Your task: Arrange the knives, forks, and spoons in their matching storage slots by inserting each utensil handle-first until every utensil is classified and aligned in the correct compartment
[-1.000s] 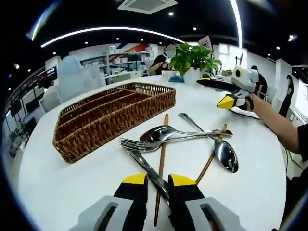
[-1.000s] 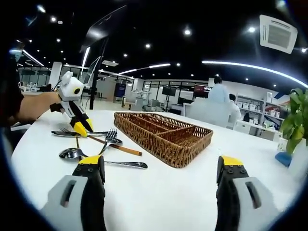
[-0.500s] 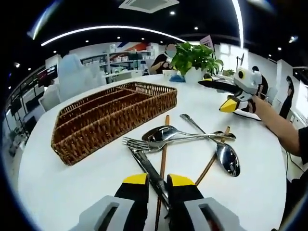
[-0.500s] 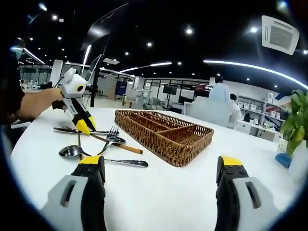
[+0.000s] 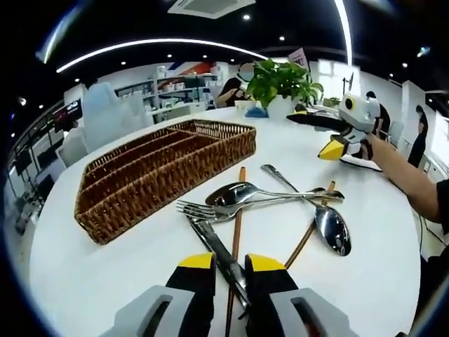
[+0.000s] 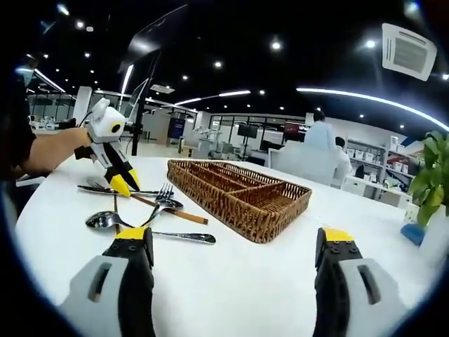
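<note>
Yellow-tipped jaws of my left gripper [image 5: 229,265] sit close together low over the round white table [image 5: 105,267], pinched on the dark blade end of a steel table knife [image 5: 219,254] that runs up and away between them; I read that as clamped on the knife, though the contact itself is partly hidden by the pads. In the right gripper view that same gripper [image 6: 119,187] points steeply down at the cutlery, held by a hand and bare forearm coming in from the left.

Just beyond the jaws lies the loose pile. A thin brown wooden chopstick [image 5: 236,242] crosses beside the knife. A silver fork [image 5: 203,210] lies with its tines toward the basket. A long-handled silver spoon [image 5: 242,194] lies across it, and a second silver spoon [image 5: 332,230] rests bowl-down to the right, over another brown chopstick [image 5: 309,232].

Left of the pile stands the long brown woven wicker tray [image 5: 161,175], divided into lengthwise compartments; I see no utensil in it. A leafy green potted plant [image 5: 280,83] stands at the far edge of the table.

My right gripper [image 6: 235,246] hovers above bare tabletop with its jaws wide apart and nothing between them, facing the tray's short end. In the left gripper view it [image 5: 330,149] hangs above the table's far right side, tips angled downward, carried by a hand and an outstretched forearm.
</note>
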Demonstrator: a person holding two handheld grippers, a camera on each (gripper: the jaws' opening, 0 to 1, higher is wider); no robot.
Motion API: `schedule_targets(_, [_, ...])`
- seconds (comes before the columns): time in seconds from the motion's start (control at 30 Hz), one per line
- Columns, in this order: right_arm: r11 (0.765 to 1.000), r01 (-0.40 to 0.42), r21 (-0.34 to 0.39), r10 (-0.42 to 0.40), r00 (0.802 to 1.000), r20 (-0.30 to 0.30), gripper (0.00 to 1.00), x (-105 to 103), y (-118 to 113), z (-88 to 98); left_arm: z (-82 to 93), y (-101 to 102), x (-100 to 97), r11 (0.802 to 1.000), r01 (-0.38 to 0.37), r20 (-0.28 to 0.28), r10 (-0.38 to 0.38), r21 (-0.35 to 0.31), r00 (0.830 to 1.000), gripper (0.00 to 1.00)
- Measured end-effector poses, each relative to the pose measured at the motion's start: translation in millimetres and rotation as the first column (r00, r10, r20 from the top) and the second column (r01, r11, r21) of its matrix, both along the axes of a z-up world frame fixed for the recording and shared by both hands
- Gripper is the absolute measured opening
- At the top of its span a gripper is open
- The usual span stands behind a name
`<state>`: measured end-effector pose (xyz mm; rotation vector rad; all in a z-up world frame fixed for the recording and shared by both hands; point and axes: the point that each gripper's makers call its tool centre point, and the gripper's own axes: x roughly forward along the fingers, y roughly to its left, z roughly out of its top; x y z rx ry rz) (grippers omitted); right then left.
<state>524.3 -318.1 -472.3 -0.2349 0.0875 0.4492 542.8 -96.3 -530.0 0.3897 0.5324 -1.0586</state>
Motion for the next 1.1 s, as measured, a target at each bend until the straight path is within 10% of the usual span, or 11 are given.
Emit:
schedule_targets(0.3, [1.0, -0.002, -0.004, 0.002, 1.0, 0.002, 0.99, 0, 1, 0.5, 6.5, 6, 0.1, 1.0, -0.002, 0.013, 0.002, 0.015, 1.0, 0.06])
schedule_targets(0.53, [1.0, -0.004, -0.008, 0.004, 1.0, -0.001, 0.98, 0, 2, 0.1, -3.4, 4, 0.3, 0.999, 0.025, 0.045, -0.027, 0.047, 0.999, 0.26])
schedule_targets(1.1, [1.0, -0.01, -0.015, 0.01, 1.0, -0.008, 0.98, 0, 2, -2.5, -1.6, 2, -14.7, 0.997, 0.055, 0.012, -0.055, 0.048, 0.998, 0.19])
